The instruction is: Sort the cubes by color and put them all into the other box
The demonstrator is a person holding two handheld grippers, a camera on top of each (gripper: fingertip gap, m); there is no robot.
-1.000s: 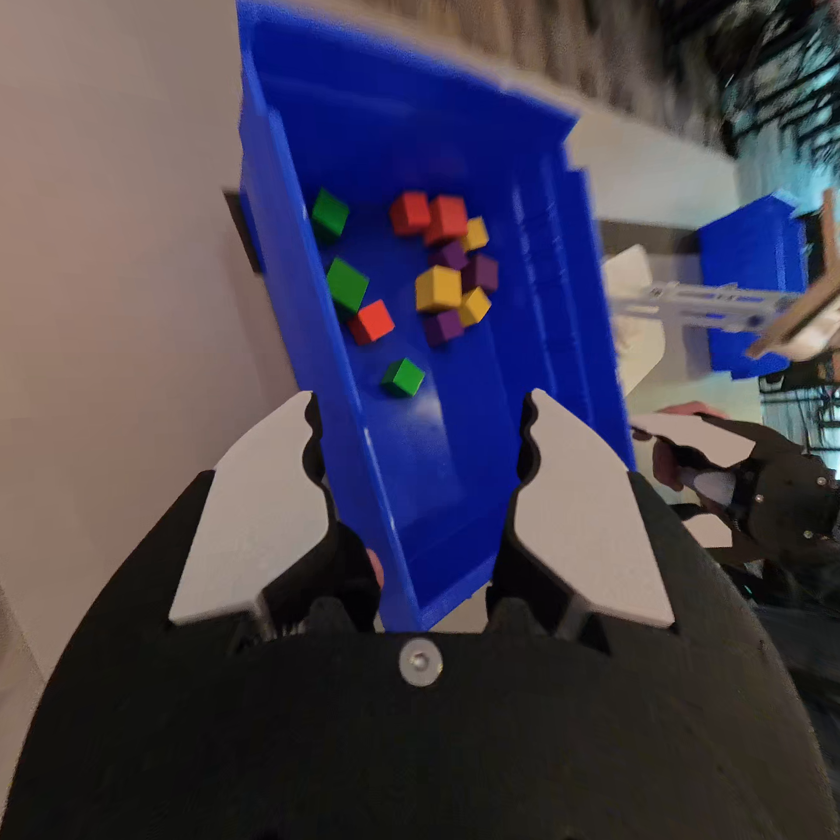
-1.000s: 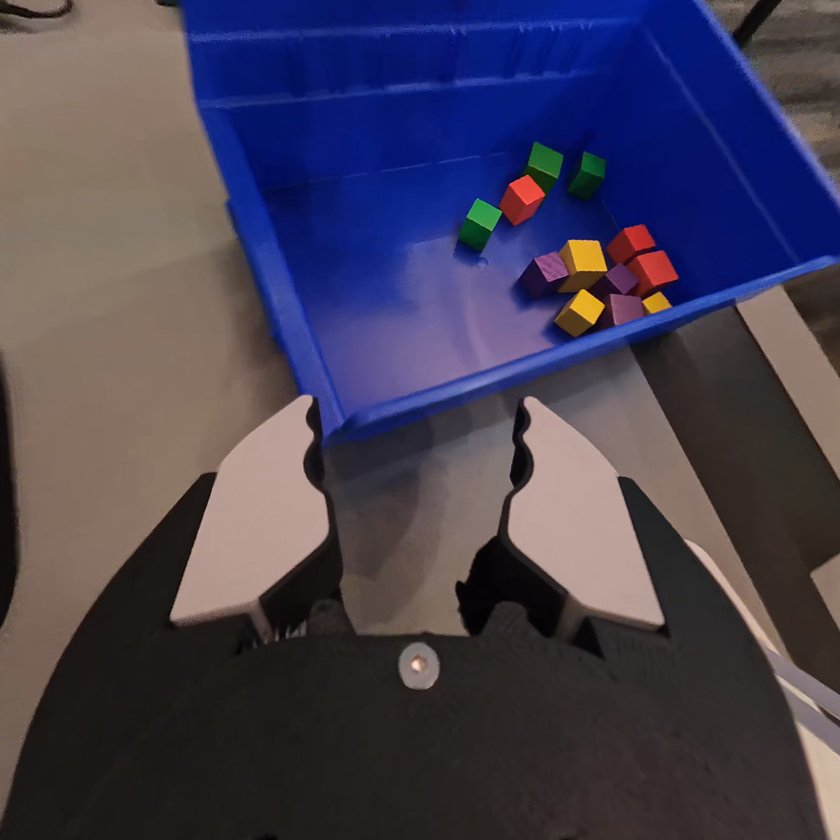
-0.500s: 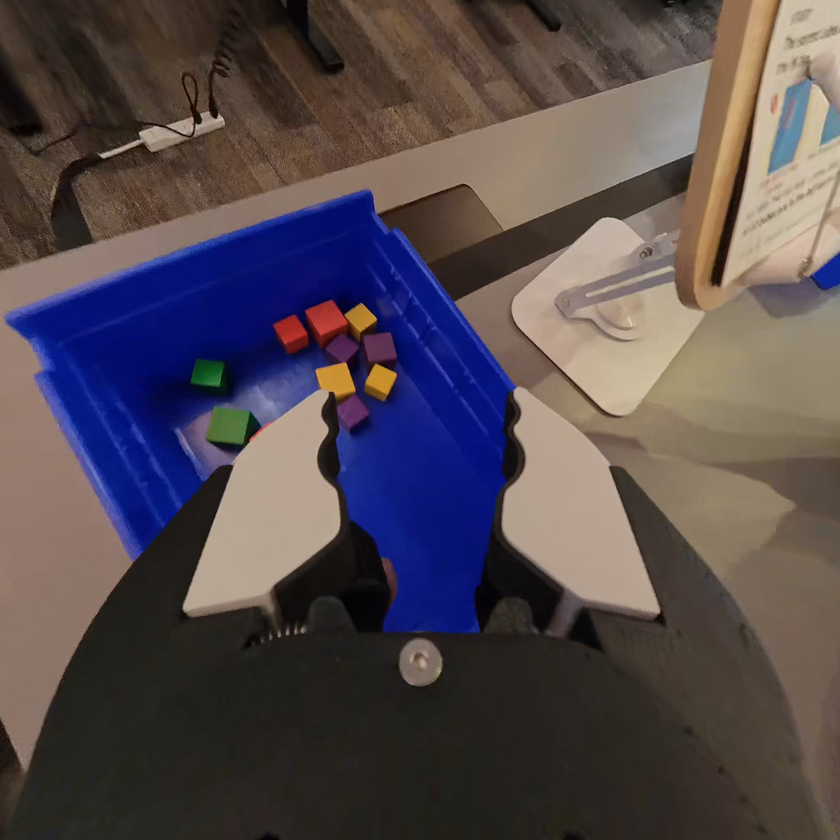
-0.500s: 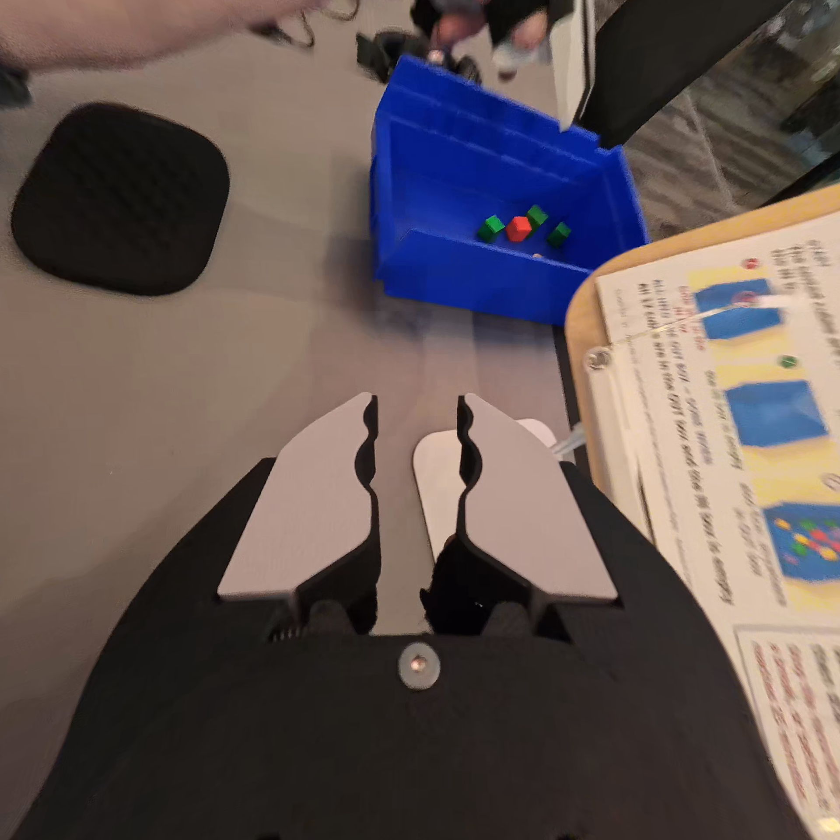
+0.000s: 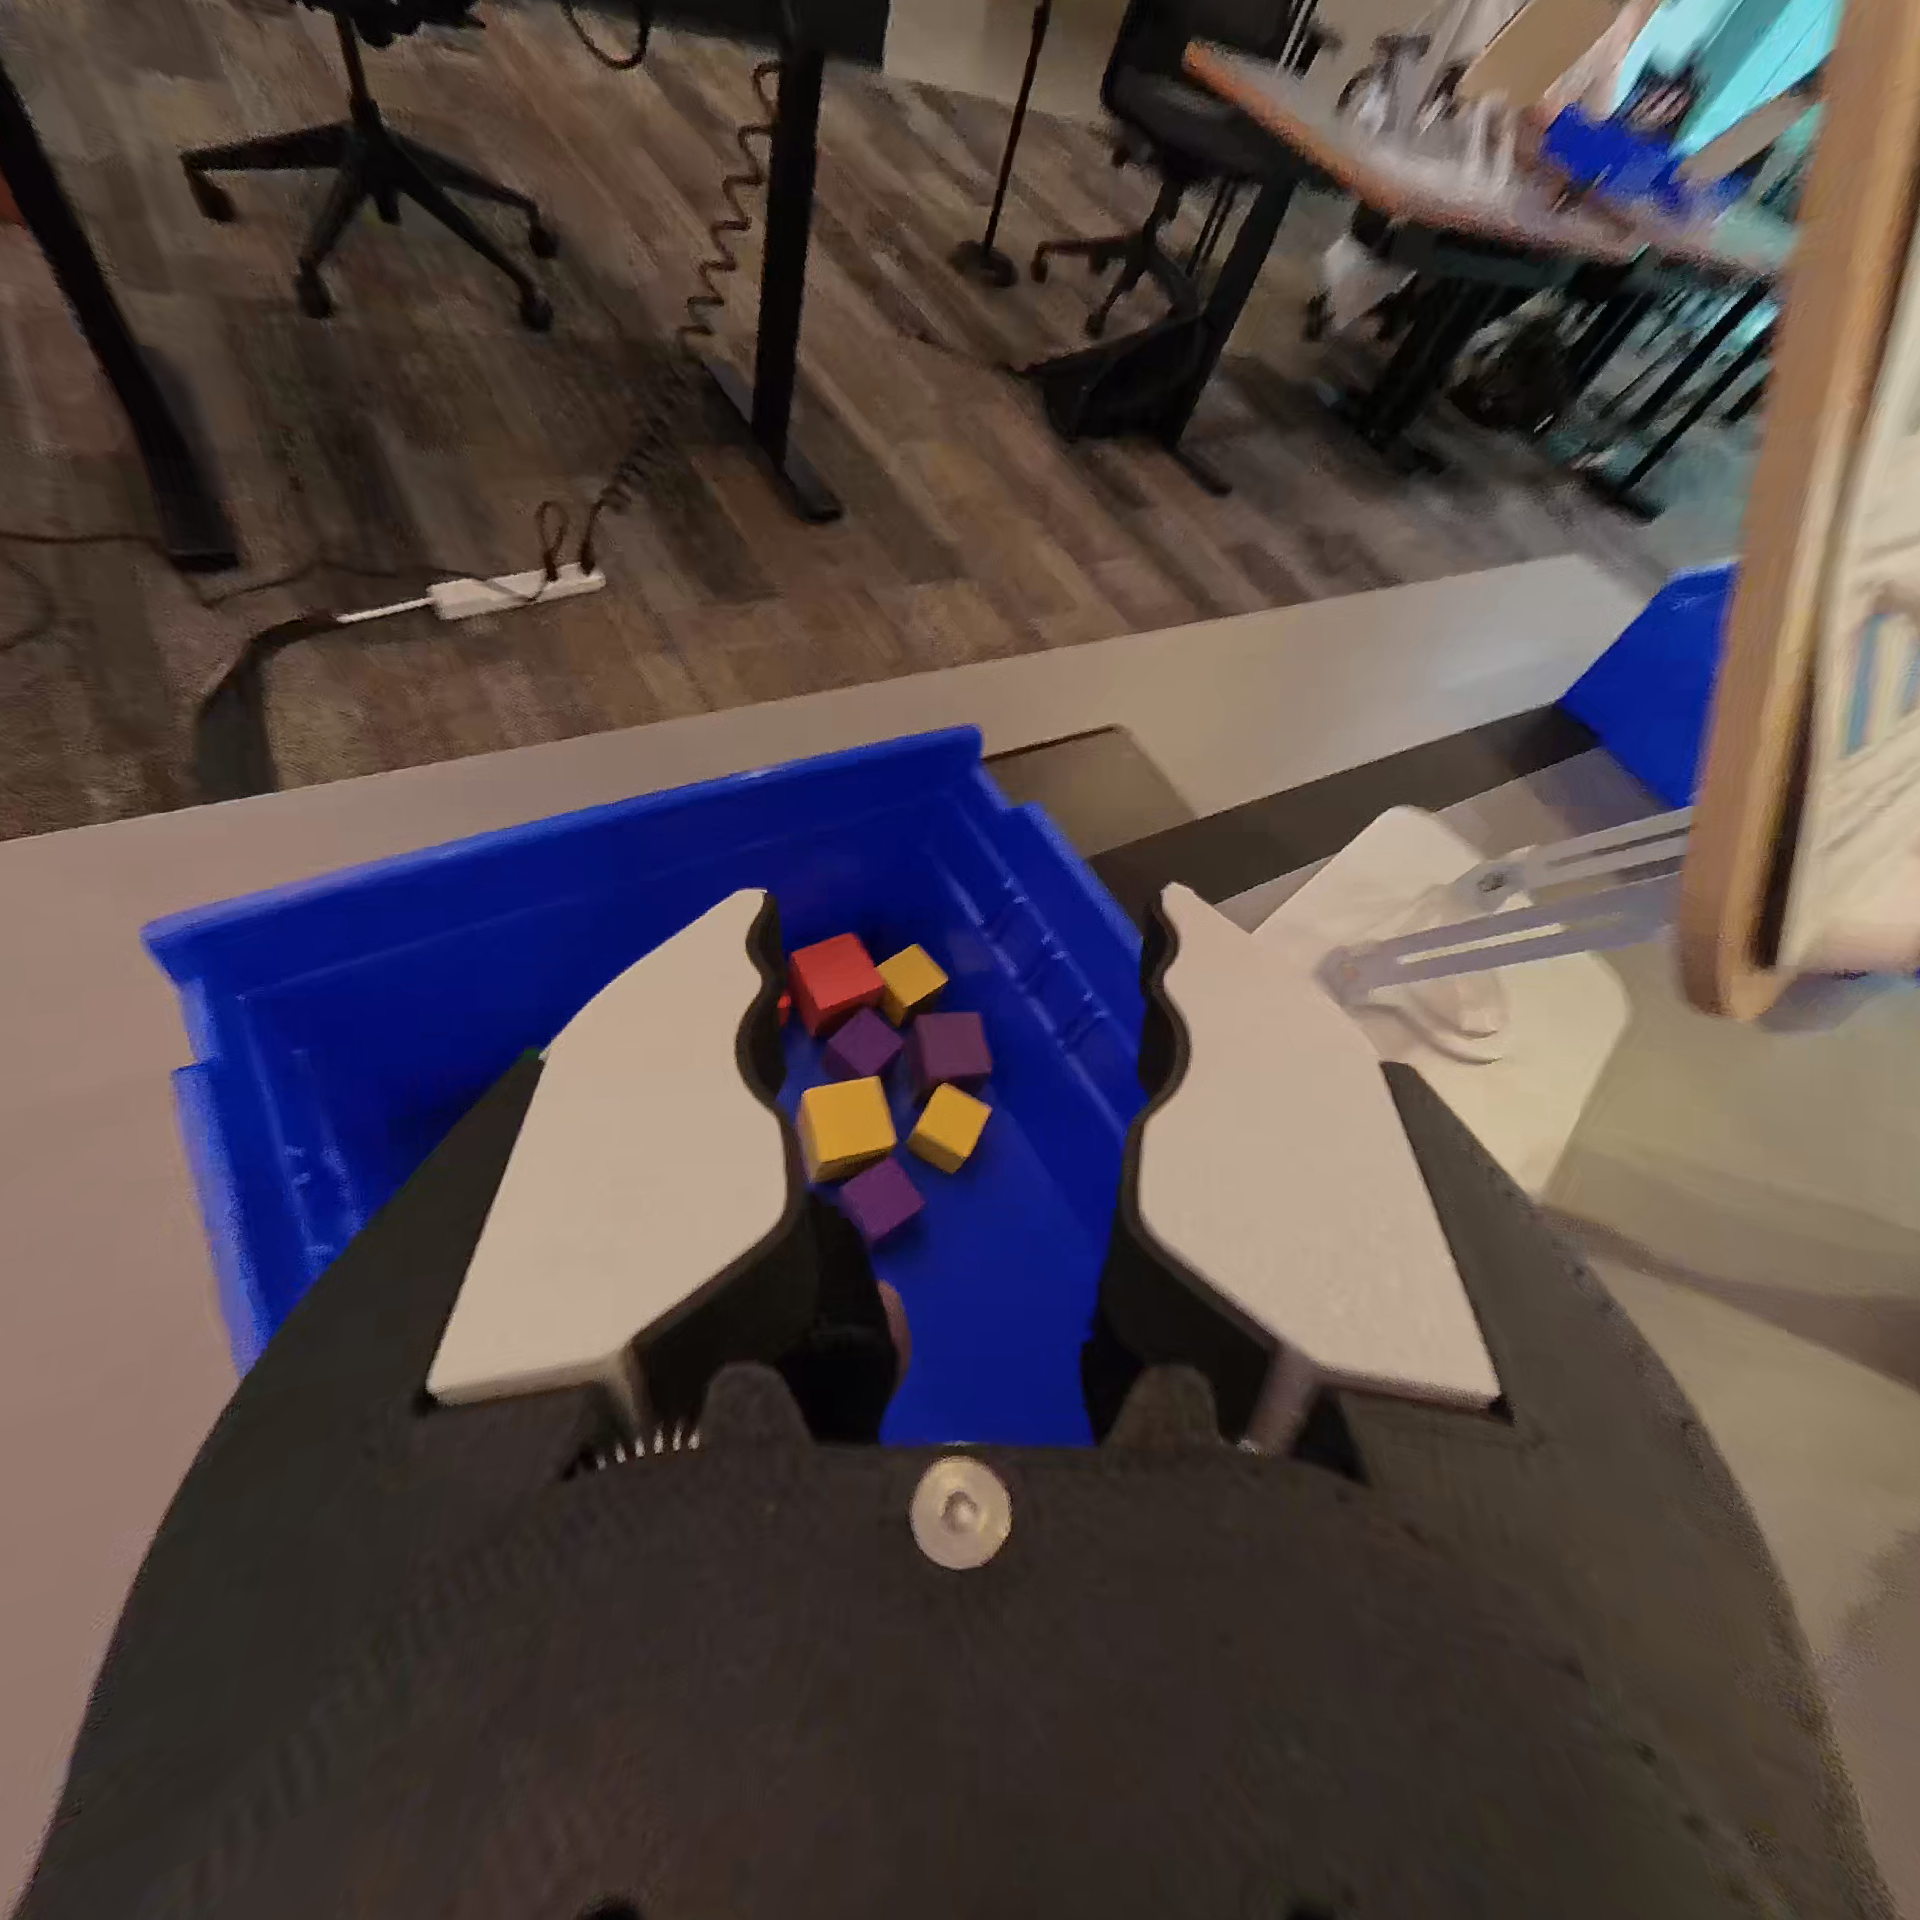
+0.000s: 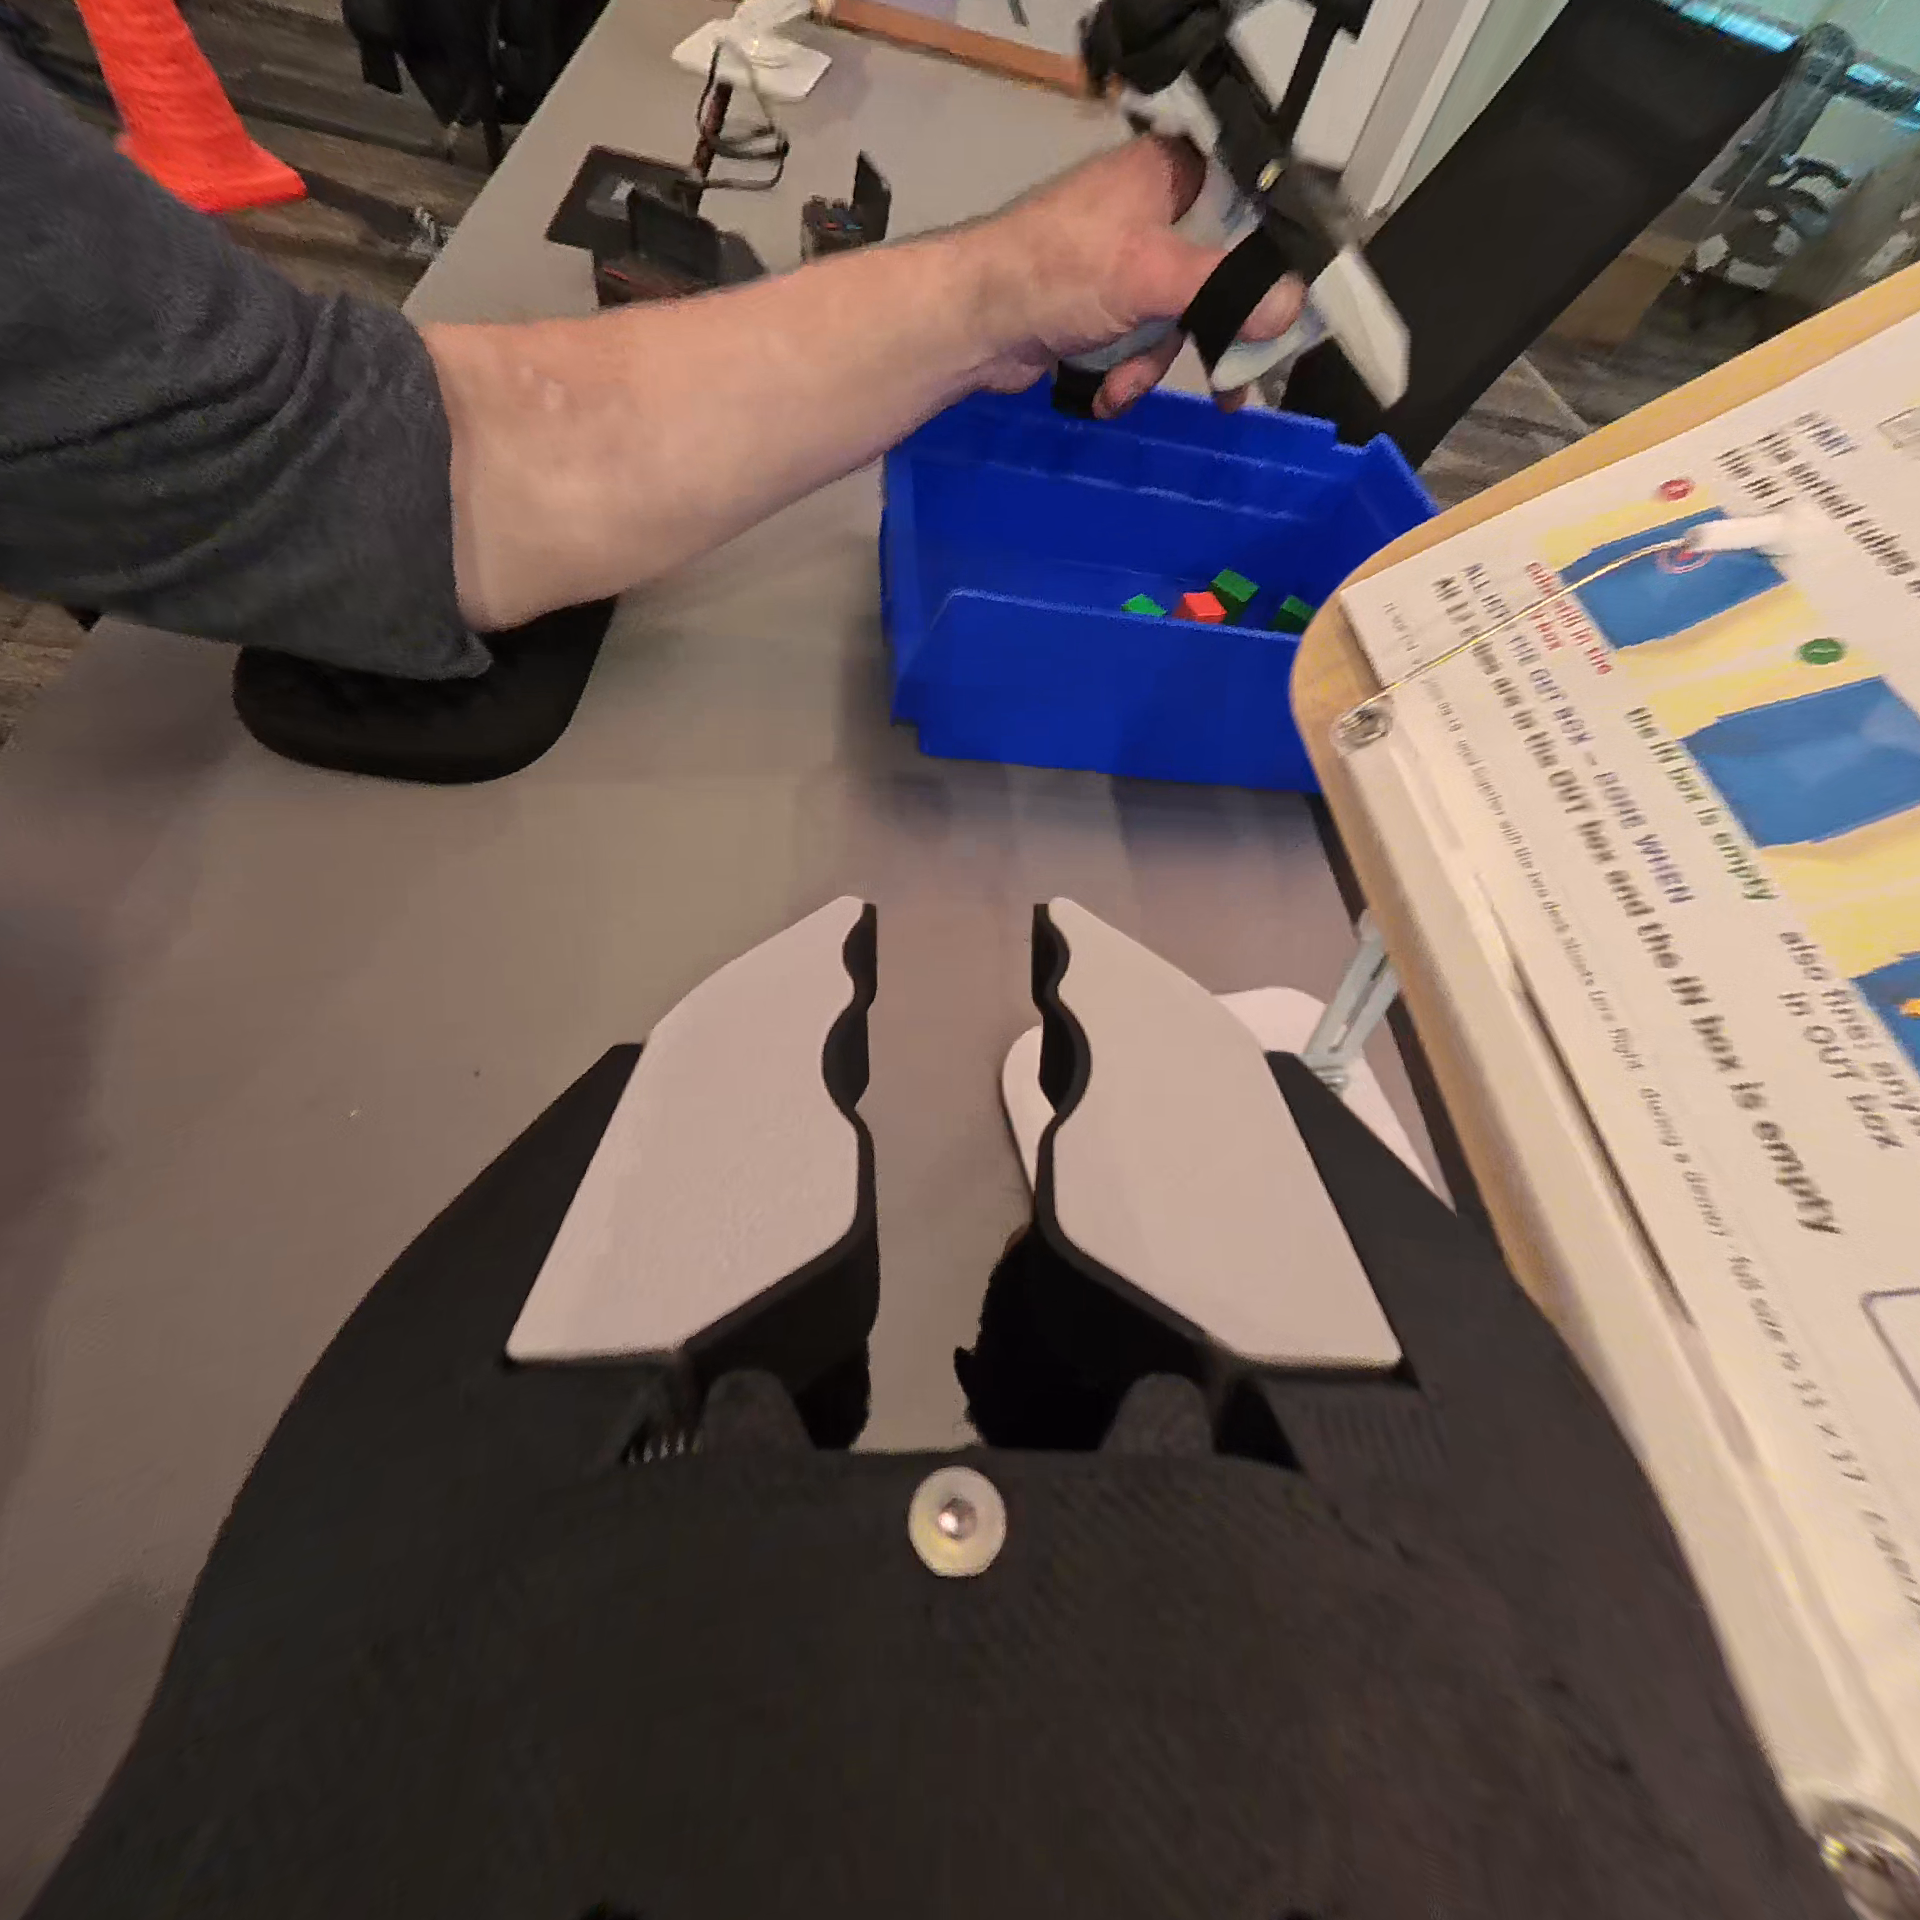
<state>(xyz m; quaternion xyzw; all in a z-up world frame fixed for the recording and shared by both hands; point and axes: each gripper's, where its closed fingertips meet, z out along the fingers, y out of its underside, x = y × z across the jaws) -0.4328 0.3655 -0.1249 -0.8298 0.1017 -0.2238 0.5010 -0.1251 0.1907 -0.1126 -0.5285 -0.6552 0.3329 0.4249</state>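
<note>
Right, cubes sit in the blue box (image 5: 582, 935) on the grey bench (image 5: 94, 1039). Inside it, toward its right wall, I see a cluster: red cube (image 5: 831, 977), three yellow cubes (image 5: 847, 1127), three purple cubes (image 5: 951, 1047), some touching each other. From my right wrist view the same blue box (image 6: 1091, 696) shows three green cubes (image 6: 1234, 590) and one red cube (image 6: 1200, 606) near its front wall.

My left tongs (image 5: 956, 925) hang over the blue box, spread wide, nothing between the pads, cluster visible below through the gap. My right tongs (image 6: 954, 920) are well back from the box over bare bench, narrowed but pads apart, gripping nothing.

A second blue box (image 5: 1662, 696) sits to the right of the first, partly hidden by a wooden board with a printed sheet (image 6: 1662, 883) on a white stand (image 5: 1455, 997). Left of the box, a black pad (image 6: 416, 717) lies under the person's forearm (image 6: 727, 416). Beyond the box: floor, power strip (image 5: 509, 597), office chairs.
</note>
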